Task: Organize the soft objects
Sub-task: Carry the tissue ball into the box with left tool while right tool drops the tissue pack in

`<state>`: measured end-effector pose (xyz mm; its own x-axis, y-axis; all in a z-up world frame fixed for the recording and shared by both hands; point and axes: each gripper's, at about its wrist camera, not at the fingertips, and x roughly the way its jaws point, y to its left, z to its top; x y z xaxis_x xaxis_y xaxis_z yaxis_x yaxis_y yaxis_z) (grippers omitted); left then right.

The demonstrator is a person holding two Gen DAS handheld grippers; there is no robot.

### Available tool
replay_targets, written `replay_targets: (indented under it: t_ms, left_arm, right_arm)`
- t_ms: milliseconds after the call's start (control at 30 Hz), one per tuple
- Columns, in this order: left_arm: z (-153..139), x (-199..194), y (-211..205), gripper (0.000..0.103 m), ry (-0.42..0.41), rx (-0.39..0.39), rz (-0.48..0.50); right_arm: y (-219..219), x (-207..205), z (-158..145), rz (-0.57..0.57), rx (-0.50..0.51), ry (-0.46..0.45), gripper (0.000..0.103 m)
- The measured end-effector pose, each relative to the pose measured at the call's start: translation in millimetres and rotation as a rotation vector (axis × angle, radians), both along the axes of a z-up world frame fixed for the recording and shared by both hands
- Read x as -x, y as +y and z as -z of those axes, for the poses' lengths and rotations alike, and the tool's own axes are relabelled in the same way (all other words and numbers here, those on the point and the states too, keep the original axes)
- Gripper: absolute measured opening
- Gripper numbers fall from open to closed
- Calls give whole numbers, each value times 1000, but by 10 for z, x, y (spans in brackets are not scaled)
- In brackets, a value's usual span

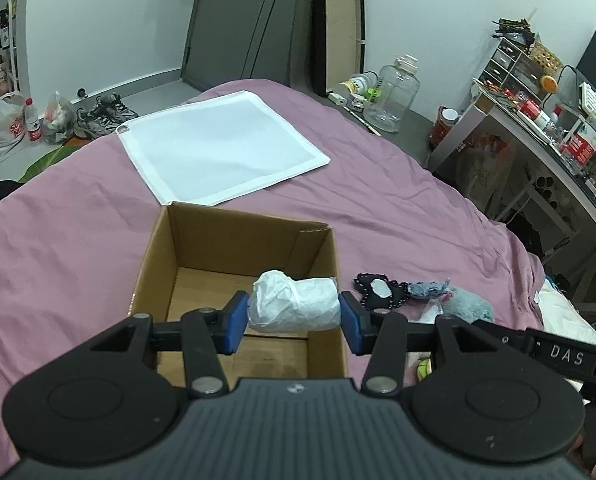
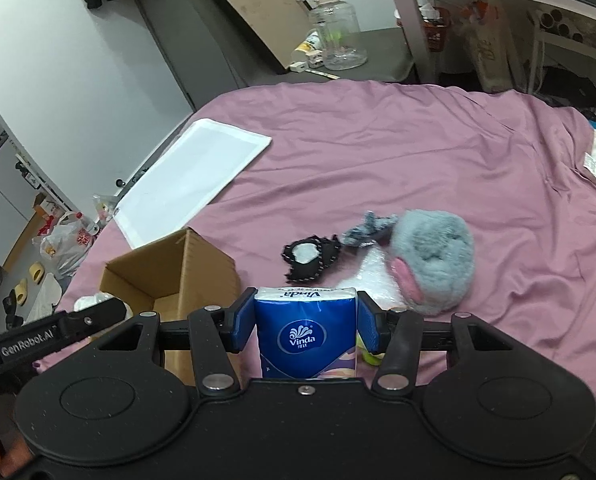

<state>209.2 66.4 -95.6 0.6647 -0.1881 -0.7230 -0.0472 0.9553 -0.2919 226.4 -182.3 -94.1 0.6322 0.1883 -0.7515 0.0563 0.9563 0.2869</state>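
Note:
My left gripper (image 1: 294, 316) is shut on a white wrapped roll (image 1: 294, 306), held over the right part of an open cardboard box (image 1: 226, 244) on the pink bedspread. My right gripper (image 2: 305, 322) is shut on a blue Vinda tissue pack (image 2: 305, 336), just right of that box (image 2: 202, 264). On the bed beyond lie a black patch with a white centre (image 2: 311, 258), a small grey cloth piece (image 2: 367, 228) and a grey fluffy plush (image 2: 433, 260). The same patch (image 1: 379, 292) and plush (image 1: 465, 306) show right of the box in the left wrist view.
A white flat cloth sheet (image 1: 222, 144) lies on the bed beyond the box. A clear plastic jug (image 1: 391, 96) stands on a dark side surface past the bed's far edge. A cluttered desk (image 1: 545, 128) is to the right. Bags and shoes (image 1: 98, 114) sit on the floor at left.

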Motion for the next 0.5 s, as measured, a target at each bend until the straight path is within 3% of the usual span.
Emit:
replay_targets:
  t_ms: [500]
  left_arm:
    - [142,-150,298,48,37,25,-72]
  right_arm:
    - [466,-184,-35,-69,-33,-9,51]
